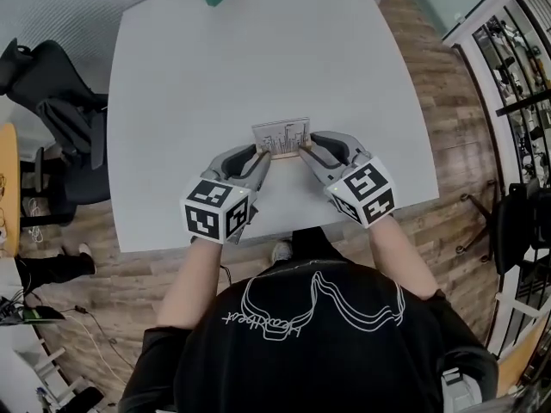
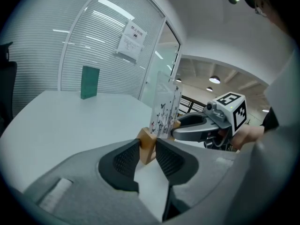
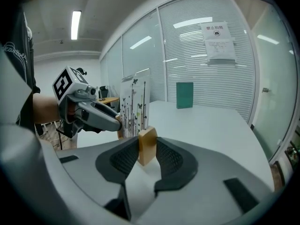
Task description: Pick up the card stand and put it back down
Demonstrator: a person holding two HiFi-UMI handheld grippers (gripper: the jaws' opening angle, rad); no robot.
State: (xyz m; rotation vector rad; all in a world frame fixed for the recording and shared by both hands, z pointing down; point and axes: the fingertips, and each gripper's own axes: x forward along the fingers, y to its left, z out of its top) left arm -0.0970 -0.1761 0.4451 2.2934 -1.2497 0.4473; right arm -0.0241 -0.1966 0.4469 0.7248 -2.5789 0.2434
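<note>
Left claw (image 2: 148, 150): jaws part-closed, pads pressing on one end of the wooden base (image 2: 146, 144) of the card stand (image 1: 281, 138).

Right claw (image 3: 147, 149): the same, clamped on the opposite end of the base.

Stand sits at frame centre in the head view, bridged between the two claws, card upright, over the near half of the worktop (image 1: 215, 67).

Both gripper views suggest the base is clear of the surface. Judged: pick-up done, stand held aloft.

Next: lower both claws together, base level, seat it flat, then open both jaws evenly so the card doesn't tip.
</note>
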